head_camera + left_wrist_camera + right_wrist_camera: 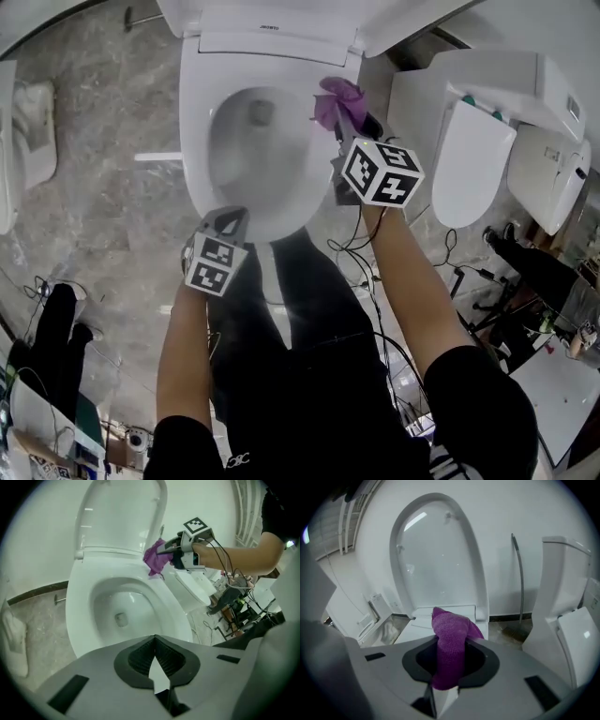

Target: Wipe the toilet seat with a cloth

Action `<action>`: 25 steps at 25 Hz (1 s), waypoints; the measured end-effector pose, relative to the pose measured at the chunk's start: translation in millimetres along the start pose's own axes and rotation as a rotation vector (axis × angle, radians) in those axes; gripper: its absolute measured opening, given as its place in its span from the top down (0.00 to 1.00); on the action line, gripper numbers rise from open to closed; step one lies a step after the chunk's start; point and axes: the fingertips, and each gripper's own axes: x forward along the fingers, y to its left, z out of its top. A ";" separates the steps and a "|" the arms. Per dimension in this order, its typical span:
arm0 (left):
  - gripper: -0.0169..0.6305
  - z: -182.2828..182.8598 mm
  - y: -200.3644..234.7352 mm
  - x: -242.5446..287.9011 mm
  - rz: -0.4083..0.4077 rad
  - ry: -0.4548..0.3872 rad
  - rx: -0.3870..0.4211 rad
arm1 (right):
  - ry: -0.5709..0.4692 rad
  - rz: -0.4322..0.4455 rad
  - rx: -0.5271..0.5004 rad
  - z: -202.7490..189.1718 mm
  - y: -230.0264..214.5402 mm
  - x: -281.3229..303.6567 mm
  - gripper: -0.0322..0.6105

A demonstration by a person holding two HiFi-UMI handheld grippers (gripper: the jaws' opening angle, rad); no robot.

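Fingers [105,674] of left gripper [154,667] pressed together on nothing, poised over the front rim of the toilet seat [195,141]. To the right, right gripper [446,690] clamped on purple cloth [449,639], wad poking past the fingertips. Seat's right rear arc close under those fingers, contact not certain. Ring's long axis runs rear to front. Far nearer the right gripper, so probably sweeps forward from there.

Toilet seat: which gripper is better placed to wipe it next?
Right. The right gripper is shut on the cloth, close to the seat; the left gripper is shut and empty.
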 end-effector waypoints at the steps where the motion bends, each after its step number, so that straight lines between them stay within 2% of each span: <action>1: 0.97 3.1 3.9 -1.7 0.010 -0.010 -0.010 | -0.013 -0.027 0.004 9.8 -6.4 6.5 0.82; 10: 0.97 51.2 22.5 -37.6 0.047 -0.130 -0.111 | -0.081 -0.221 -0.015 75.7 -30.1 59.0 0.82; 16: 0.97 65.0 37.5 -49.9 0.042 -0.157 -0.124 | -0.015 -0.374 -0.038 89.8 -47.5 92.2 0.82; 20: 0.97 58.2 52.0 -57.2 0.040 -0.153 -0.126 | 0.167 -0.321 -0.058 53.4 -37.5 127.8 0.82; 23: 0.97 49.4 61.6 -62.3 0.038 -0.146 -0.141 | 0.132 -0.346 -0.148 42.9 -29.5 133.7 0.82; 25: 0.97 44.3 68.3 -66.4 0.031 -0.144 -0.145 | 0.096 -0.337 -0.077 43.7 -29.5 134.4 0.82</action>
